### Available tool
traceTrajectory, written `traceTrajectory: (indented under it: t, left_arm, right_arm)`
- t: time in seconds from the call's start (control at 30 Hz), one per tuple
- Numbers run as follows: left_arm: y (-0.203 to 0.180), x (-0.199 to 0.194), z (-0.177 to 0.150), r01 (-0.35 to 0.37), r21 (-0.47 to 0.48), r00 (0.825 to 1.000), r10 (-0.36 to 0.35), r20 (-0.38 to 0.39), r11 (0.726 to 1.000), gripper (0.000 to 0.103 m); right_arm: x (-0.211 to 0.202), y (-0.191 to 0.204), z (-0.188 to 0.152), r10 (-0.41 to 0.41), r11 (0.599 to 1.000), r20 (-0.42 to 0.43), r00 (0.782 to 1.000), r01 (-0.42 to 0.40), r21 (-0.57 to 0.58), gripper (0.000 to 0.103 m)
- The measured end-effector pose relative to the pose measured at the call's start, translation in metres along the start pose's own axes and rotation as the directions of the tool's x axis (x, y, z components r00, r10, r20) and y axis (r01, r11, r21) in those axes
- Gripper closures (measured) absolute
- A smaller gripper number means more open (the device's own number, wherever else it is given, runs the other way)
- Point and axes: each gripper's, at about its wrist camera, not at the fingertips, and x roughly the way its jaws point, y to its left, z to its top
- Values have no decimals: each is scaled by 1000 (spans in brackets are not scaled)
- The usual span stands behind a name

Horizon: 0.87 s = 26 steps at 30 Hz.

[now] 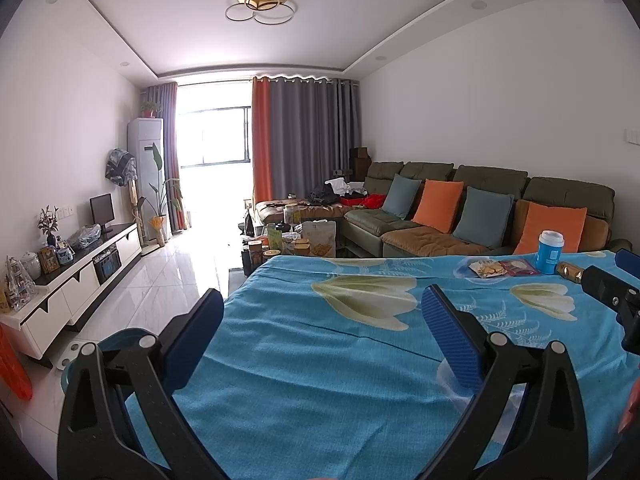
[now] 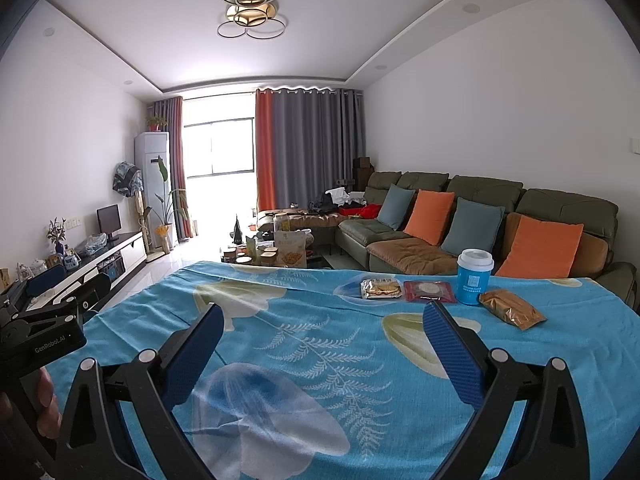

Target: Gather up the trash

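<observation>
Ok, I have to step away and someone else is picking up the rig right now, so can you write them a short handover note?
Left hand-held gripper: open, empty, over the blue floral tablecloth.
Right hand-held gripper: open, empty, also over the cloth.
Trash sits in a row at the table's far right: clear cracker packet, red wrapper, blue paper cup with white lid standing upright, gold foil packet.
Done: nothing collected as far as the views show.
Left: pick up all four. No bin is clearly identifiable in either view.
</observation>
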Motion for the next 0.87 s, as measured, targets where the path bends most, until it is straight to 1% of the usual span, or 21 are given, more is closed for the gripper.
traceTrajectory:
  t: [0.33, 0.43, 0.5, 0.57, 0.63, 0.73, 0.8, 0.87]
  left_arm:
    - [2, 2, -5, 9, -8, 1000, -9, -21, 1000, 6]
    - [5, 2, -6, 27, -7, 999, -27, -30, 1000, 6]
    - [2, 3, -7, 24, 2, 999, -24, -43, 1000, 6]
    - [4, 7, -7, 36, -6, 997, -36, -71, 999, 6]
    - [6, 14, -7, 42, -6, 992, -42, -120, 999, 6]
    - [7, 35, -4, 59, -7, 974, -59, -220, 998, 6]
    - [7, 53, -4, 64, 2, 952, -61, -301, 998, 6]
    - [8, 77, -5, 68, 23, 919, -53, -391, 997, 6]
  right_arm:
    - [2, -1, 0, 3, 1000, -3, 1000, -3, 3, 7]
    - [2, -1, 0, 2, 1000, -3, 1000, -2, 3, 7]
    - [2, -1, 1, 2, 1000, -5, 1000, -2, 2, 7]
    - [3, -1, 0, 2, 1000, -11, 1000, -2, 3, 7]
    - [3, -4, 0, 0, 1000, -17, 1000, 0, 7, 7]
    - [7, -11, 0, -7, 1000, -47, 999, 8, 9, 7]
    - [12, -20, 0, -21, 999, -93, 995, 23, 26, 7]
    - [19, -33, -1, -30, 998, -140, 990, 37, 48, 7]
